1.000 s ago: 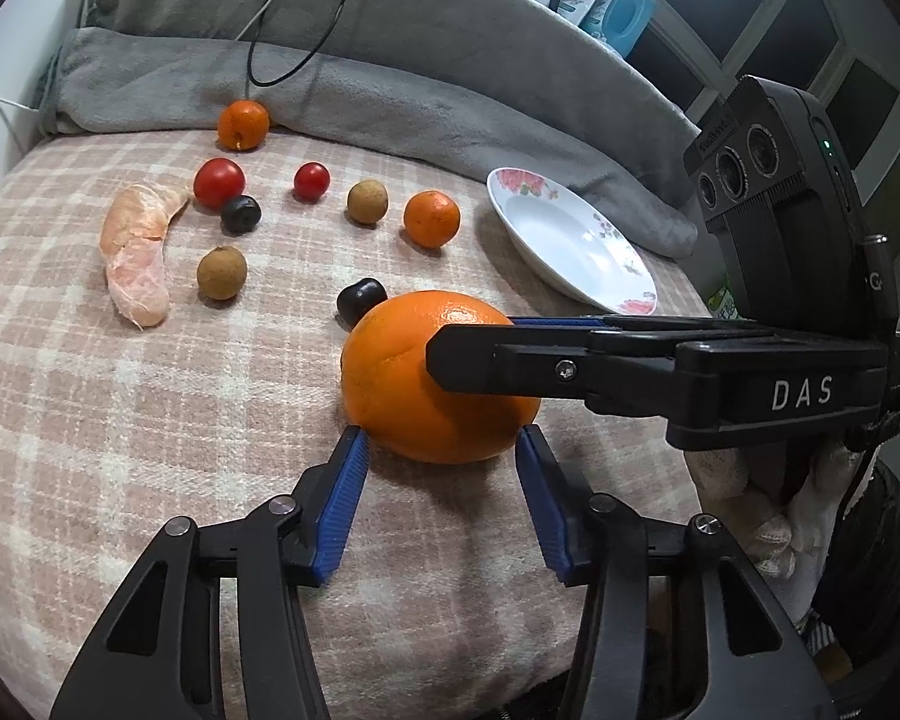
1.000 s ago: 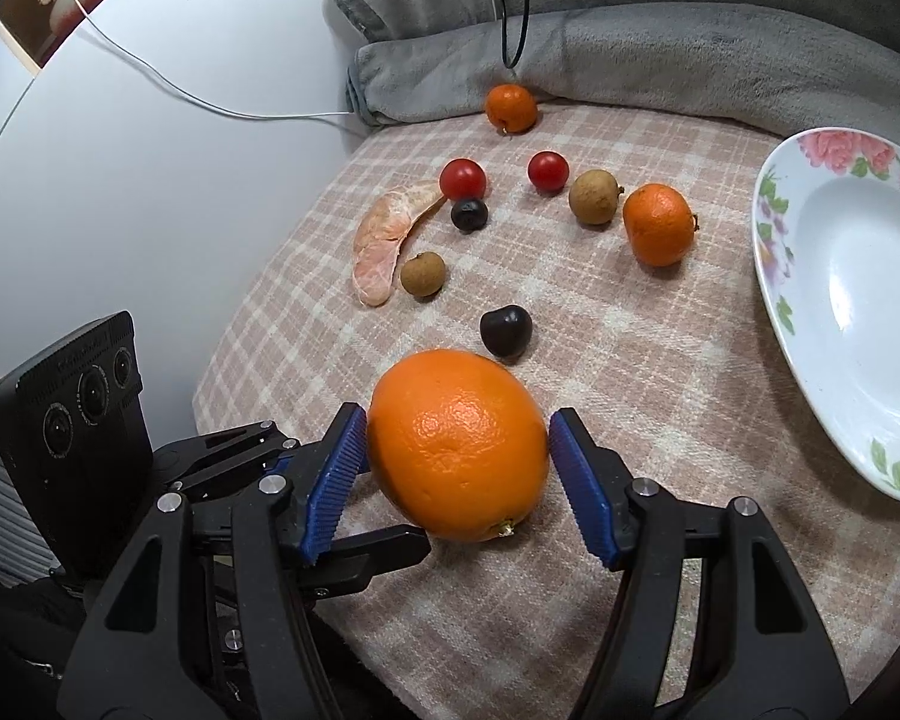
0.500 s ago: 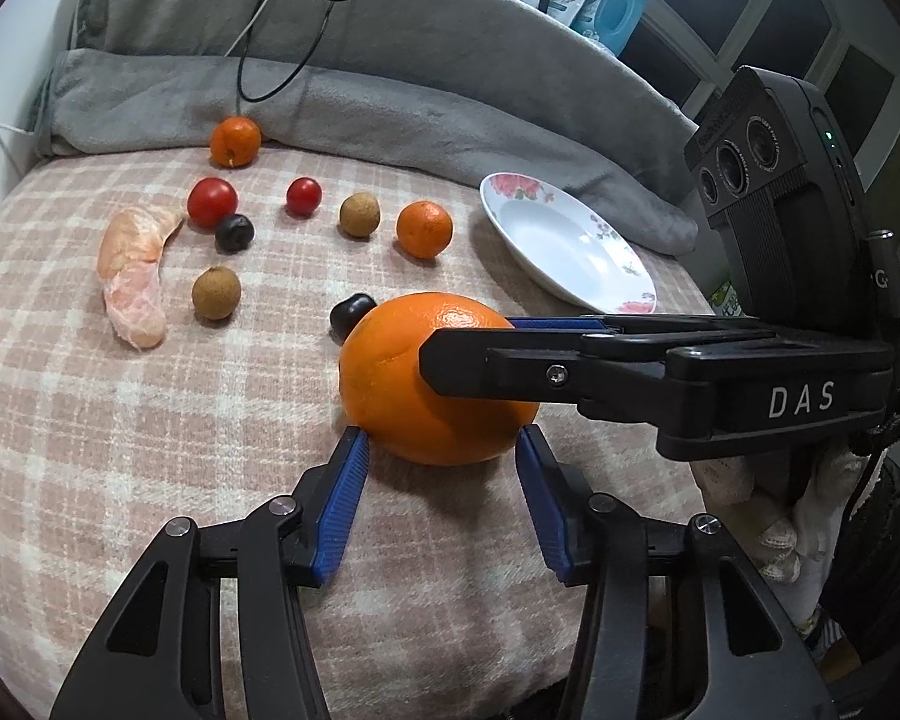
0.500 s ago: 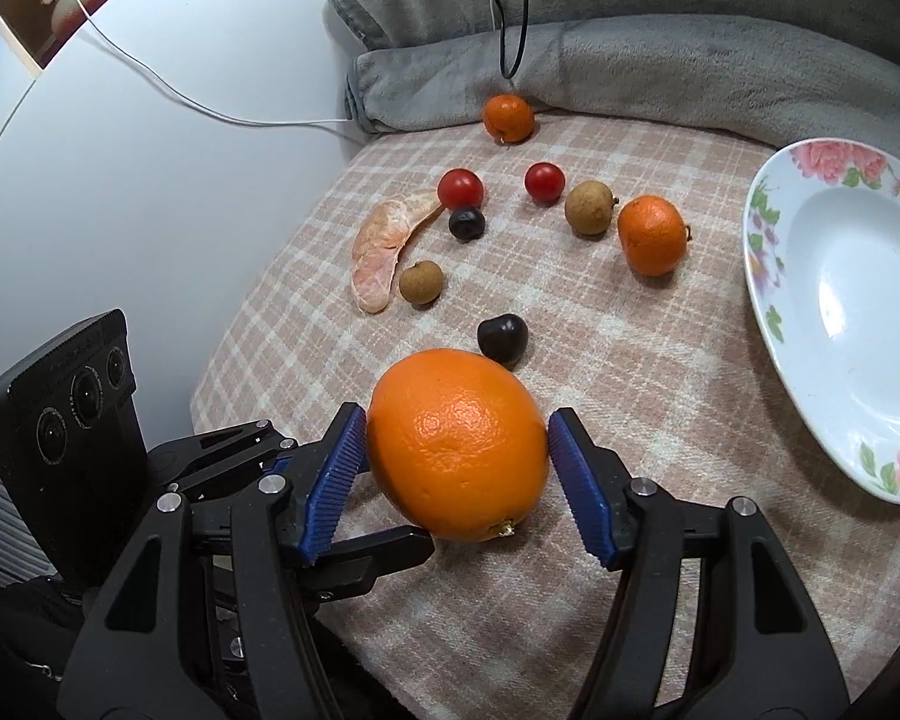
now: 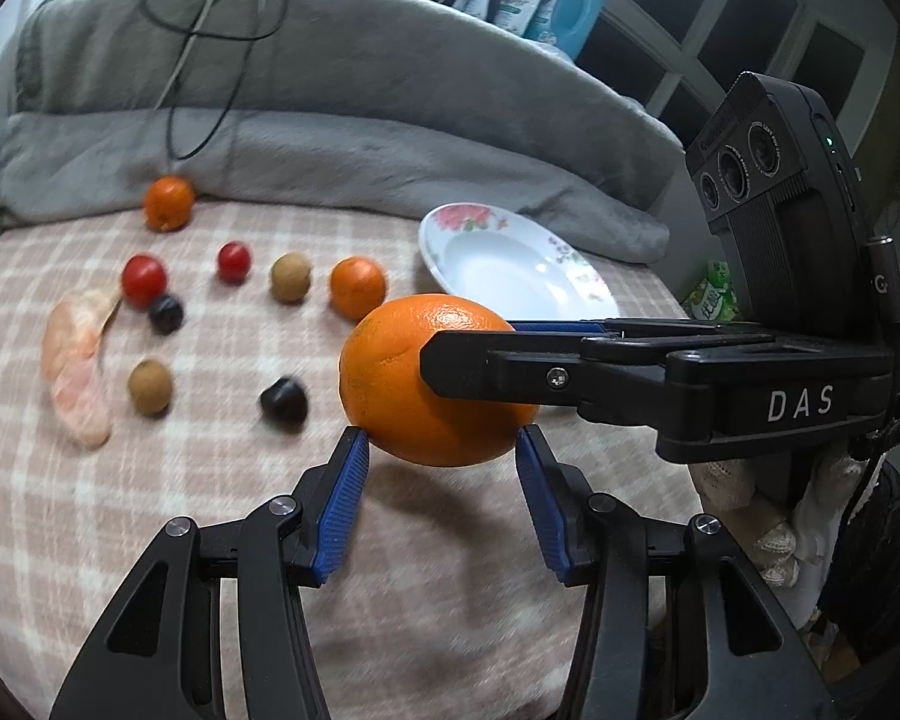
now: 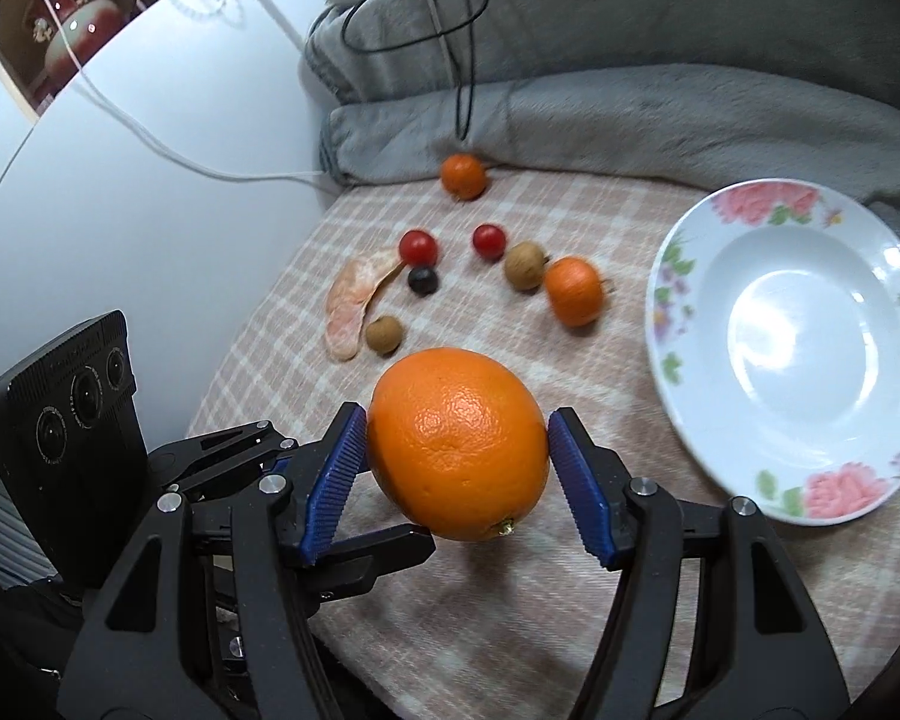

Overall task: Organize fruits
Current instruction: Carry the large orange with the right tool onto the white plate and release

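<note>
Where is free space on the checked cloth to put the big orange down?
Free: inside the plate, and the bare cloth before it. Crowded: the left part, around the peeled segments and small fruits.

Even indoor light from above – glare on the white plate (image 6: pixel 798 354) and the large orange (image 6: pixel 457 441), soft shadow beneath it. Small fruits look motion-blurred; fisheye edges bend and darken.
</note>
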`<action>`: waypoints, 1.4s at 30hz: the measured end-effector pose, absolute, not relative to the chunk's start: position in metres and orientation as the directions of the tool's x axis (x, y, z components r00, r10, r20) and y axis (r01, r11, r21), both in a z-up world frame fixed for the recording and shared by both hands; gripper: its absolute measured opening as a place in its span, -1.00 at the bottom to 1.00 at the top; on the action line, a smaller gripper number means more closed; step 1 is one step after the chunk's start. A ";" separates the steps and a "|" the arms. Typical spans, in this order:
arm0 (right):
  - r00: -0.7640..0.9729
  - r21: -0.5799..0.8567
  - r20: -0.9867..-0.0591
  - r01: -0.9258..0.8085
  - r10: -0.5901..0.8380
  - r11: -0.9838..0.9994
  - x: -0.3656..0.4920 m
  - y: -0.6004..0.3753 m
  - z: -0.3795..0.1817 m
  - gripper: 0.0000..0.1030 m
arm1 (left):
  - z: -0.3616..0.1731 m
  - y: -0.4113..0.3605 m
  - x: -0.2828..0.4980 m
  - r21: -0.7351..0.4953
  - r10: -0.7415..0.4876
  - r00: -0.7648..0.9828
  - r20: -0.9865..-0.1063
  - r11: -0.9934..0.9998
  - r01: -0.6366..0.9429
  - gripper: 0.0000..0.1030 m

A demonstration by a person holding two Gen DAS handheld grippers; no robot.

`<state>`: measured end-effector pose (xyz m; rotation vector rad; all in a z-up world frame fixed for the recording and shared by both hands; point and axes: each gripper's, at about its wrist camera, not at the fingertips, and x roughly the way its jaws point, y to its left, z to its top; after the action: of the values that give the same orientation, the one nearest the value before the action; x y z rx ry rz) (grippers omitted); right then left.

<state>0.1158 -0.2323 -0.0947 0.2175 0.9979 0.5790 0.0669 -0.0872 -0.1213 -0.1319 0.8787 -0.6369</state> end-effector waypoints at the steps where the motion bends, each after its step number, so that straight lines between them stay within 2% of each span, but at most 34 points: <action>1: 0.415 0.427 -0.726 -0.354 0.548 0.832 0.116 -0.236 -0.093 0.28 | -0.120 -0.091 0.069 -0.358 -0.573 0.466 -0.674 0.805 0.473 -0.03; 16: 0.491 0.432 -0.709 -0.265 0.507 0.862 0.130 -0.305 -0.084 0.28 | -0.112 -0.152 0.097 -0.346 -0.610 0.422 -0.671 0.761 0.549 -0.03; 30: 0.496 0.468 -0.712 -0.192 0.497 0.863 0.145 -0.335 -0.098 0.28 | -0.114 -0.171 0.113 -0.339 -0.610 0.410 -0.678 0.755 0.561 -0.03; 36: 0.583 0.378 -0.715 -0.141 0.386 0.915 0.138 -0.345 -0.091 0.32 | -0.107 -0.164 0.110 -0.307 -0.589 0.442 -0.676 0.771 0.558 -0.03; 39: 0.640 0.296 -0.707 -0.121 0.302 0.948 0.130 -0.345 -0.082 0.50 | -0.107 -0.159 0.109 -0.298 -0.579 0.453 -0.678 0.780 0.551 -0.03; 42: 0.669 0.259 -0.690 -0.126 0.275 0.958 0.125 -0.343 -0.076 0.52 | -0.105 -0.152 0.106 -0.294 -0.570 0.466 -0.677 0.790 0.538 -0.03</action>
<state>0.1252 -0.3429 -0.0758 0.1960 0.8077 0.2278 0.1060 -0.1521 -0.1054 -0.0409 0.8466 -0.6805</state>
